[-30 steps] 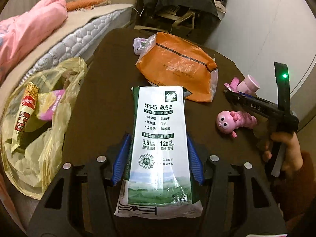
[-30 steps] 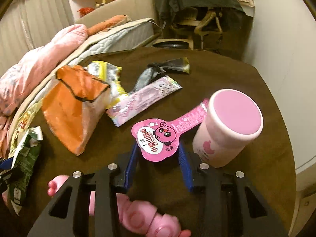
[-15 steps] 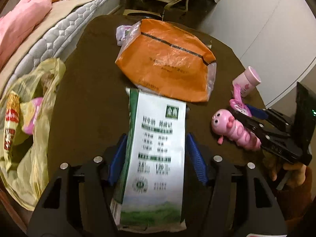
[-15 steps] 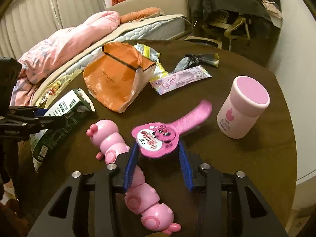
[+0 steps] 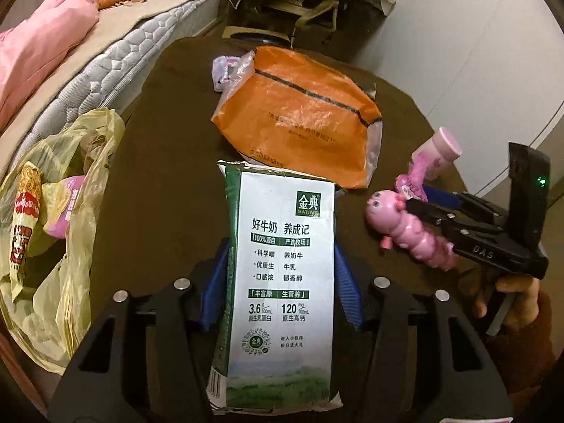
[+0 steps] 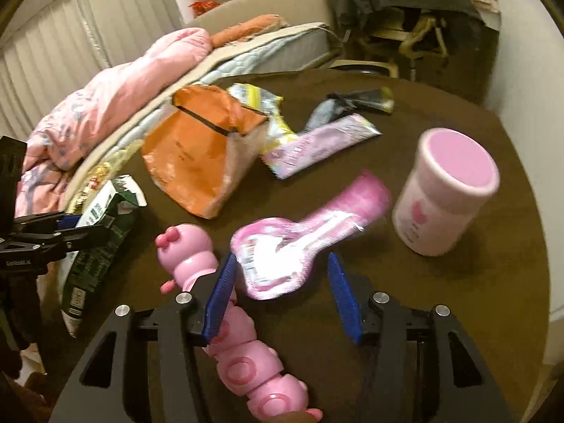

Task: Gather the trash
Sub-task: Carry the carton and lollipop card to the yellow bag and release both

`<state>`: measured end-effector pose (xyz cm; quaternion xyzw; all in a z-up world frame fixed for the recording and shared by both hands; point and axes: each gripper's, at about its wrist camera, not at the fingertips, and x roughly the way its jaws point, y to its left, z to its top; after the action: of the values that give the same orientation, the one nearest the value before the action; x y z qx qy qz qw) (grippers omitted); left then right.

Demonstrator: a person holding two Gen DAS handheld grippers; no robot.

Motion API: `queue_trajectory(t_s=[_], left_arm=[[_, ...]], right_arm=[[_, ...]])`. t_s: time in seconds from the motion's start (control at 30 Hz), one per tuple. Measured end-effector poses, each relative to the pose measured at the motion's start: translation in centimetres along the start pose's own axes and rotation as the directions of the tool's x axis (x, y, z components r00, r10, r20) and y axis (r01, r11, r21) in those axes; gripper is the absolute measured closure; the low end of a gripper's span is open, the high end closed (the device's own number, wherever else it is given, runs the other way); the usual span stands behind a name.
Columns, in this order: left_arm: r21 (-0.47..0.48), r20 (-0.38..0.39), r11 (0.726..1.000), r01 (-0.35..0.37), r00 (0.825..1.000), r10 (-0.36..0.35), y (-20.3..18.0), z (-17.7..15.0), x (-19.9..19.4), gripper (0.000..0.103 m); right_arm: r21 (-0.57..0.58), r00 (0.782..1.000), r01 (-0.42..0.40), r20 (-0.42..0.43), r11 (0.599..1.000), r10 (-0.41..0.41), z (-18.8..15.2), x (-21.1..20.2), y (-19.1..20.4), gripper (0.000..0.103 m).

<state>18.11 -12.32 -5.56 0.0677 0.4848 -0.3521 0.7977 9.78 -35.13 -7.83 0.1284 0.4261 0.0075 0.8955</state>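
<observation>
My left gripper (image 5: 280, 264) is shut on a flattened green-and-white milk carton (image 5: 282, 282) and holds it above the dark round table (image 5: 158, 183); the carton also shows in the right wrist view (image 6: 98, 232). My right gripper (image 6: 282, 282) is open; the pink spoon-shaped wrapper (image 6: 303, 239) lies blurred between its spread fingers, clear of both pads. In the left wrist view the right gripper (image 5: 419, 197) hangs over a pink caterpillar toy (image 5: 405, 232). A yellow trash bag (image 5: 56, 232) with wrappers inside sits at the table's left edge.
An orange plastic bag (image 6: 201, 151), a yellow wrapper (image 6: 261, 105), a purple wrapper (image 6: 320, 144) and a dark wrapper (image 6: 352, 104) lie across the table's far half. A pink lidded cup (image 6: 447, 190) stands at right. A mattress (image 5: 116, 67) with pink bedding borders the left.
My right gripper has opened and the pink wrapper has slipped free and flipped over, blurred. The left gripper keeps the carton and has shifted slightly.
</observation>
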Motion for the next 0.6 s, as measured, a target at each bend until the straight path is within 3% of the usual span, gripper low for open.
queue_trajectory(t_s=[0.1, 0.27, 0.33, 0.6], left_arm=[[-0.015, 0.031, 1.0, 0.009, 0.999, -0.009, 0.0, -0.3, -0.7, 0.051], [-0.041, 0.092, 0.999, 0.028, 0.995, -0.024, 0.4, -0.6, -2.4, 0.052], [-0.052, 0.121, 0.998, 0.037, 0.992, -0.03, 0.5, -0.6, -3.2, 0.052], [-0.052, 0.281, 0.999, 0.014, 0.96, 0.001, 0.6, -0.3, -7.6, 0.052]], right_arm=[[-0.015, 1.0, 0.028, -0.006, 0.999, -0.028, 0.7, 1.0, 0.1, 0.053], [-0.039, 0.999, 0.038, 0.023, 0.999, -0.038, 1.3, 0.4, 0.5, 0.065], [-0.049, 0.998, 0.041, 0.049, 0.998, -0.039, 1.5, -0.5, 0.9, 0.065], [-0.114, 0.985, 0.062, 0.169, 0.992, -0.042, 2.8, -5.2, 3.6, 0.065]])
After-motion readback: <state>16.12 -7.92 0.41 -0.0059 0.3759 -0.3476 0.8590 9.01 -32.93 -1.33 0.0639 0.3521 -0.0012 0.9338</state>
